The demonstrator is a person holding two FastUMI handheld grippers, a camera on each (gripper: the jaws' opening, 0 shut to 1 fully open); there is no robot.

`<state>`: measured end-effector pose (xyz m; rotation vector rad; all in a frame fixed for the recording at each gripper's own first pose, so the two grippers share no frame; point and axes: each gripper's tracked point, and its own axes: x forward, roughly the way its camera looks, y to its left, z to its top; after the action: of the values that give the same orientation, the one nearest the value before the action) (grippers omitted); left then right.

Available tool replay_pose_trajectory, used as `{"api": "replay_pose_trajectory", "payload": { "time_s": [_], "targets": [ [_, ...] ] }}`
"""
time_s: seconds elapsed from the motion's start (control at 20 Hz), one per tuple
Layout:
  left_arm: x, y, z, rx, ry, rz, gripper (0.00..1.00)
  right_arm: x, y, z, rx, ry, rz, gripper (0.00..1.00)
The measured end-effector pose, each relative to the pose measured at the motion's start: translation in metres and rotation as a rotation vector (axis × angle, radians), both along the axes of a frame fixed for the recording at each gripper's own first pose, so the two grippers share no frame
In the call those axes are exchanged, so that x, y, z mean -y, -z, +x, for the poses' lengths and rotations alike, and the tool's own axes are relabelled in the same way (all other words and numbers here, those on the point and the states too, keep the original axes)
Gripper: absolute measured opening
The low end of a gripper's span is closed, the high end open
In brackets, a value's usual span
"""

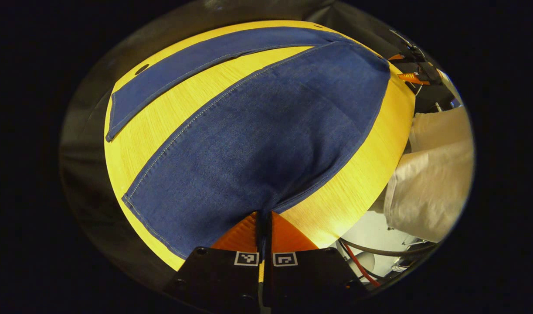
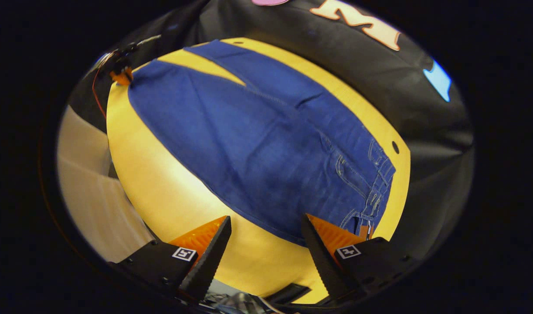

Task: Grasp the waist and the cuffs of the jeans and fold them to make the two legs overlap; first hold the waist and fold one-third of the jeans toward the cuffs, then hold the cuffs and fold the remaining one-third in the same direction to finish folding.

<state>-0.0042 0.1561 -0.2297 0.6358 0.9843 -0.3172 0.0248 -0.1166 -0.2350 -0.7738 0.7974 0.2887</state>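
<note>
Now the jeans [image 2: 266,144] lie spread on the table [image 2: 161,192], legs apart. Left gripper [image 1: 264,218] pinches the near cuff; right gripper [image 2: 266,244] gapes empty beside the waist and probably must grasp it next.

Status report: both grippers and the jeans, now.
Left gripper shut on the near leg's cuff. Right gripper open, fingers wide at the waist end, not gripping. Jeans flat on the yellow table, legs still spread apart. Nothing in the way.

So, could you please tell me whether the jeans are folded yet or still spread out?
Spread out: the jeans lie flat on the table, their two legs apart with bare tabletop between them.
</note>
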Motion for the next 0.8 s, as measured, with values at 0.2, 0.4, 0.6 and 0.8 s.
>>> {"api": "replay_pose_trajectory", "payload": {
  "time_s": [0.2, 0.4, 0.6, 0.8],
  "targets": [
    [0.0, 0.001, -0.001, -0.005, -0.056, 0.015, 0.0, 0.028, 0.014, 0.013, -0.083, -0.024, -0.042, 1.0],
    [0.0, 0.001, -0.001, -0.013, -0.085, 0.029, 0.0, 0.029, 0.022, 0.017, -0.158, -0.041, 0.0, 0.98],
    [0.001, 0.001, 0.0, -0.016, -0.109, 0.012, 0.0, 0.022, 0.03, 0.007, -0.214, -0.015, 0.062, 0.76],
    [0.003, 0.001, -0.001, -0.03, -0.117, -0.023, 0.0, 0.019, 0.03, 0.005, -0.176, 0.007, 0.082, 0.48]
  ]
}}
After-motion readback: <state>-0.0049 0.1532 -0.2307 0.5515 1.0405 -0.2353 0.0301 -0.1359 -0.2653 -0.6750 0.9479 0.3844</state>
